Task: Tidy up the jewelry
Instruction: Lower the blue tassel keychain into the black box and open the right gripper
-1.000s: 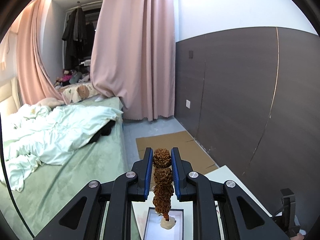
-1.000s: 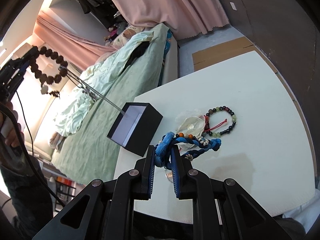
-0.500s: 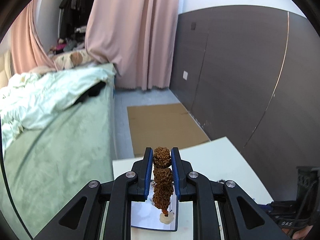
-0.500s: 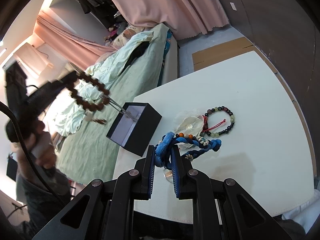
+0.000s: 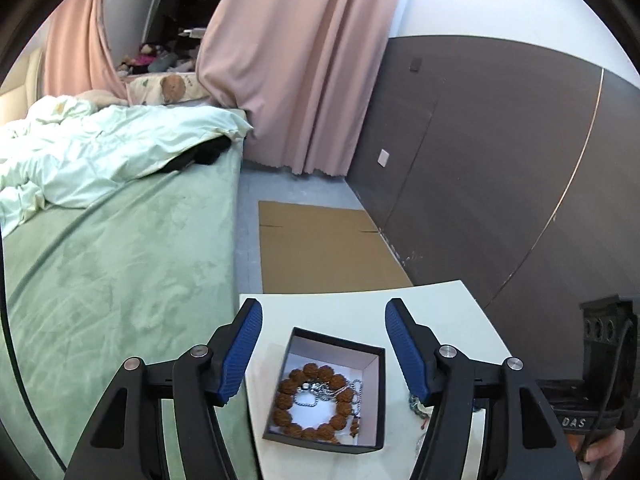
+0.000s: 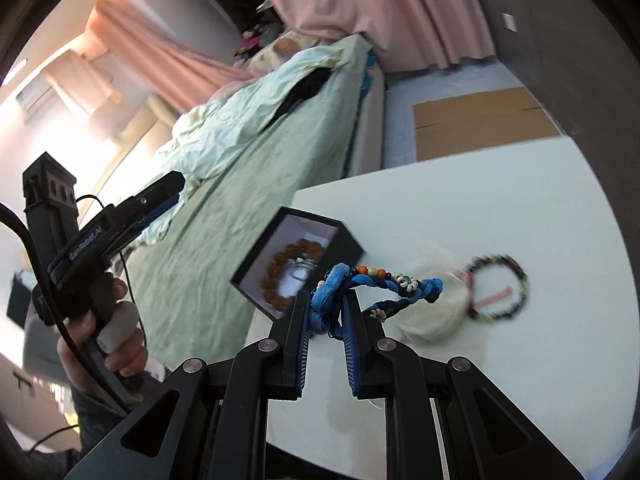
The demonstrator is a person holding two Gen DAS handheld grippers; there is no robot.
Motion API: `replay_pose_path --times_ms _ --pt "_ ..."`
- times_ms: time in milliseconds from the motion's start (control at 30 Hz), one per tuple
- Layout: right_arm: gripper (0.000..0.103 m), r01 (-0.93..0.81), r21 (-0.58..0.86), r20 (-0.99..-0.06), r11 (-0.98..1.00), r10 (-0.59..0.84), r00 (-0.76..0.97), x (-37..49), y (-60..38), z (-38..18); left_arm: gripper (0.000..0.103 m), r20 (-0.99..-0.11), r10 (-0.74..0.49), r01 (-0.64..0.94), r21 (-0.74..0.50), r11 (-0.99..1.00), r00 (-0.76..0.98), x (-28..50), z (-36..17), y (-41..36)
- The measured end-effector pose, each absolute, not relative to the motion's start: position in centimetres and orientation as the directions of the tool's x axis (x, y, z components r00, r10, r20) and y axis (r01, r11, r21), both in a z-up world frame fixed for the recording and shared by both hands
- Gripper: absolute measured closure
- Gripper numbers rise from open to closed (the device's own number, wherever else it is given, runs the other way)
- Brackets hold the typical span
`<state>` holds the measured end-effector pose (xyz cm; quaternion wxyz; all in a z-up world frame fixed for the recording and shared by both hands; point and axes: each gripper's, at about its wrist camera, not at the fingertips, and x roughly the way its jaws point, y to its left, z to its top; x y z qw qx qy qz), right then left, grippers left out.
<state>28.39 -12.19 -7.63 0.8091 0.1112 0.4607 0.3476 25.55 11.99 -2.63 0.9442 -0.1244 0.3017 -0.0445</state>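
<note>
A black box (image 5: pixel 320 443) with a white inside stands on the white table (image 5: pixel 352 308). In it lie a brown knobbly bead bracelet (image 5: pixel 286 394) and a silver chain (image 5: pixel 320 390). My left gripper (image 5: pixel 324 344) hovers just above the box; its jaws are opening and nothing is between them. My right gripper (image 6: pixel 326 316) is shut on a blue braided bracelet (image 6: pixel 416 286), held off the table beside the box (image 6: pixel 348 240). A dark bead bracelet (image 6: pixel 500 292) with a red cord lies on the table to the right, blurred.
A white crumpled pouch (image 6: pixel 436 312) lies between the blue bracelet and the dark bead bracelet. A green bed (image 5: pixel 120 260) runs along the table's left edge. Flat cardboard (image 5: pixel 320 248) lies on the floor beyond the table. A hand (image 6: pixel 116 332) holds the left gripper's handle.
My left gripper came down over the box and opened its jaws; the brown bracelet it held now lies inside. My right gripper shifted toward the box, still holding the blue bracelet.
</note>
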Motion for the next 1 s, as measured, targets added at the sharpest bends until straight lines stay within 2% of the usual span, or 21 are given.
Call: replay_pose_path --times_ms 300,400,433,467,533,567,667,1000 --pt "0.086 -0.531 0.503 -0.676 0.682 0.693 0.251 31.0 -5.5 -7.2 0.037 -0.574 -0.138 -0.037 -0.282 0.959 0.807 24.6 -3.4 15.5" --pt "0.084 -0.542 0.516 -0.676 0.664 0.704 0.219 31.5 -4.0 -7.5 0.031 -0.578 -0.132 -0.068 -0.312 0.948 0.805 24.3 -3.6 16.9" --pt "0.074 -0.539 0.524 -0.681 0.659 0.705 0.2 31.7 -3.6 -7.7 0.026 -0.577 -0.133 -0.075 -0.321 0.944 0.806 24.2 -3.6 17.1" --pt "0.055 -0.529 0.534 -0.687 0.66 0.703 0.184 31.9 -3.3 -7.9 0.022 -0.574 -0.135 -0.078 -0.331 0.94 0.808 24.1 -3.6 17.3" --pt "0.034 -0.512 0.542 -0.677 0.666 0.707 0.204 32.0 -3.8 -7.9 0.015 -0.565 -0.144 -0.073 -0.343 0.937 0.813 23.9 -3.4 17.4" --pt "0.03 -0.509 0.547 -0.668 0.665 0.713 0.213 32.0 -4.2 -7.8 0.01 -0.562 -0.144 -0.07 -0.341 0.937 0.814 23.9 -3.2 17.3" --pt "0.029 -0.484 0.56 -0.655 0.672 0.717 0.238 31.8 -6.0 -7.3 0.005 -0.551 -0.141 -0.059 -0.329 0.942 0.822 23.8 -2.9 16.8" --pt "0.029 -0.413 0.531 -0.661 0.741 0.666 0.346 30.9 -14.7 -5.7 0.005 -0.58 -0.157 -0.01 -0.273 0.962 0.799 24.1 -2.2 13.1"
